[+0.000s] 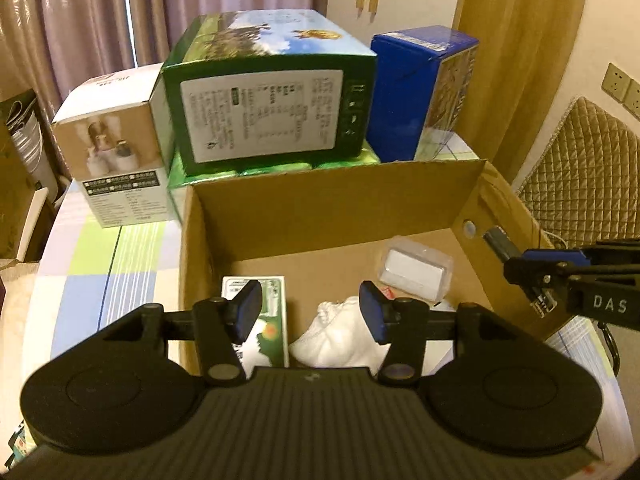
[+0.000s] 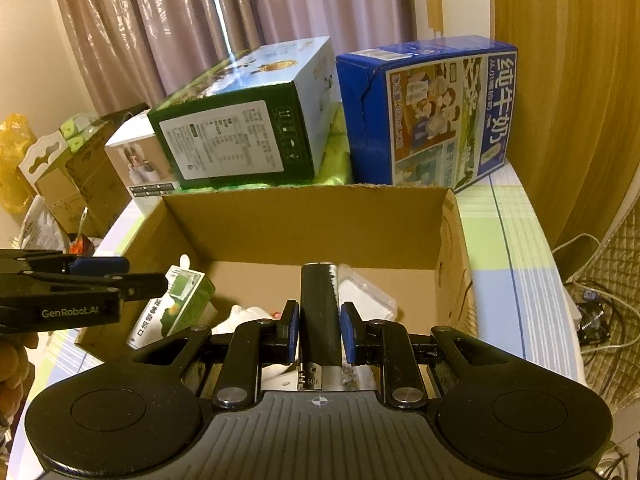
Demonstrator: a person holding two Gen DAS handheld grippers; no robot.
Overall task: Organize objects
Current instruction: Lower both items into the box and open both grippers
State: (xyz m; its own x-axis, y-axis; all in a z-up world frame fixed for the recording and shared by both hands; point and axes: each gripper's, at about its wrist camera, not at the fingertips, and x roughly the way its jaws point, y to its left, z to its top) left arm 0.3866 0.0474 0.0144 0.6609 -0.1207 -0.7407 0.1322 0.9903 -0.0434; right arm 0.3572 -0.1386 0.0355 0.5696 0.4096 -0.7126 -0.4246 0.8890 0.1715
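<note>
An open cardboard box (image 1: 320, 208) (image 2: 304, 224) sits on the table. Inside lie a green-and-white small carton (image 1: 266, 320) (image 2: 176, 304), a crumpled white cloth (image 1: 340, 340) (image 2: 248, 316) and a clear plastic case (image 1: 416, 272) (image 2: 368, 296). My left gripper (image 1: 312, 312) (image 2: 140, 276) hovers open over the box's near left part, with nothing between its fingers. My right gripper (image 2: 320, 332) (image 1: 516, 264) is shut on a black cylinder (image 2: 320, 308) (image 1: 496, 240), held over the box's right side and pointing forward.
Behind the box stand a green carton (image 1: 272, 112) (image 2: 236, 136), a blue milk carton (image 1: 408, 92) (image 2: 432, 116) and a white box (image 1: 116, 148) (image 2: 136, 164). A quilted chair (image 1: 580, 168) and cables (image 2: 592, 312) are to the right. The checked tablecloth (image 1: 112, 264) shows on the left.
</note>
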